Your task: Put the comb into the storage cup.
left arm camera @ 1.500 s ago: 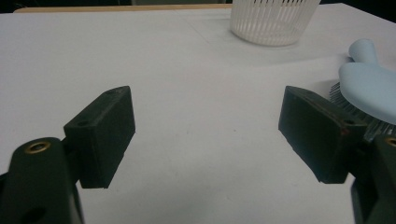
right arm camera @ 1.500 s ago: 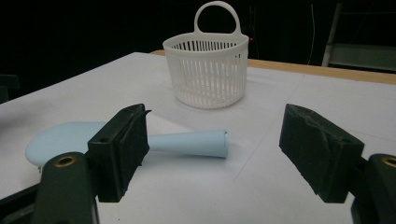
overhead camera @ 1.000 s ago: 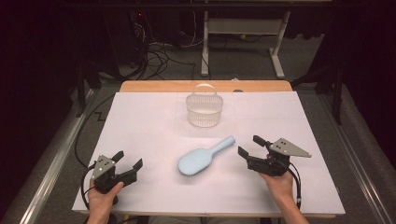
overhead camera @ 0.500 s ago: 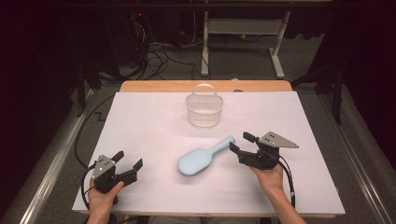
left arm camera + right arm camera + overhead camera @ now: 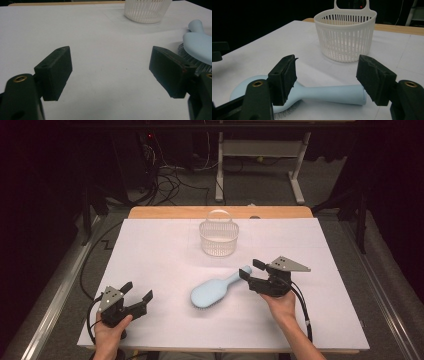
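A light blue hairbrush [image 5: 217, 290] lies bristles down in the middle of the white table cover, its handle [image 5: 332, 93] pointing toward the back right. My right gripper [image 5: 251, 269] hovers at the handle's end. Its jaws have just been closing but stand open, one on each side of the handle, with neither pad touching it. A white slotted basket [image 5: 218, 237] with a loop handle stands upright behind the brush; the right gripper view shows the basket [image 5: 345, 37] straight ahead. My left gripper [image 5: 137, 291] rests open near the front left, with nothing between its jaws.
The white cover [image 5: 150, 250] ends on a wooden table edge [image 5: 170, 212] at the back. In the left gripper view the brush head [image 5: 198, 46] lies to the right and the basket [image 5: 147, 11] stands far ahead. Cables and a metal stand lie on the floor beyond.
My right gripper has moved left to the end of the brush handle, and its jaws have narrowed a little. The left gripper, brush and basket have stayed put.
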Demonstrator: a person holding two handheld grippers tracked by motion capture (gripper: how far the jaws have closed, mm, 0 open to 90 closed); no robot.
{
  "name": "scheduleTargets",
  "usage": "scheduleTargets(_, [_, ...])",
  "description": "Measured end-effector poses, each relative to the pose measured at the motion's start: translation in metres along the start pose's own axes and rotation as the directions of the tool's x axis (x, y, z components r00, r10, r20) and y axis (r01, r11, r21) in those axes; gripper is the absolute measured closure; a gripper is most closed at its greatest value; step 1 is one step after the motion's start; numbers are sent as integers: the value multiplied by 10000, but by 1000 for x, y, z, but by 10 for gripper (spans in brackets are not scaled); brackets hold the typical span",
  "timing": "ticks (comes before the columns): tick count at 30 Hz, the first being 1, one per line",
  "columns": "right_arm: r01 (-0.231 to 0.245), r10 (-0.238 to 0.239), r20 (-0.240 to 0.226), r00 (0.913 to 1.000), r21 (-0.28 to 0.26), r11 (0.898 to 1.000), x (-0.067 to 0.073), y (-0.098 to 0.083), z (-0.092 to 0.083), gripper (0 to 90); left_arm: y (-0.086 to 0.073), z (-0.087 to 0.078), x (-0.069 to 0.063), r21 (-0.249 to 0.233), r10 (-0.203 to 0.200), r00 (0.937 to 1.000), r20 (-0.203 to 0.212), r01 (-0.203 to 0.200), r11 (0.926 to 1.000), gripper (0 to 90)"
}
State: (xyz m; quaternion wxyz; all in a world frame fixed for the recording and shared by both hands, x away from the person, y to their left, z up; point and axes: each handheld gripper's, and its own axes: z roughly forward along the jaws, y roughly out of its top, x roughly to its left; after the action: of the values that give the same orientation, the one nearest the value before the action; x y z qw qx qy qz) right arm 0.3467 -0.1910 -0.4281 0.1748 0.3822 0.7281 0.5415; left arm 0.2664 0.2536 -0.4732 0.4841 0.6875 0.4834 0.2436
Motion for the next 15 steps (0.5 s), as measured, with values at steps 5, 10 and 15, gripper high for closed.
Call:
scheduleTargets(5, [55, -53, -94, 9999, 175, 9998, 2, 3, 6, 352, 0, 0, 0, -8, 2, 10000, -3, -2, 10000, 197])
scheduleTargets(10, [80, -71, -205, 9998, 481, 9988, 3, 8, 13, 387, 0, 0, 0, -49, -17, 10000, 26, 17, 10000, 196])
scheduleTargets(15, [101, -69, -315, 9995, 1014, 9948, 4, 13, 21, 421, 0, -1, 0, -58, -14, 10000, 24, 14, 10000, 197])
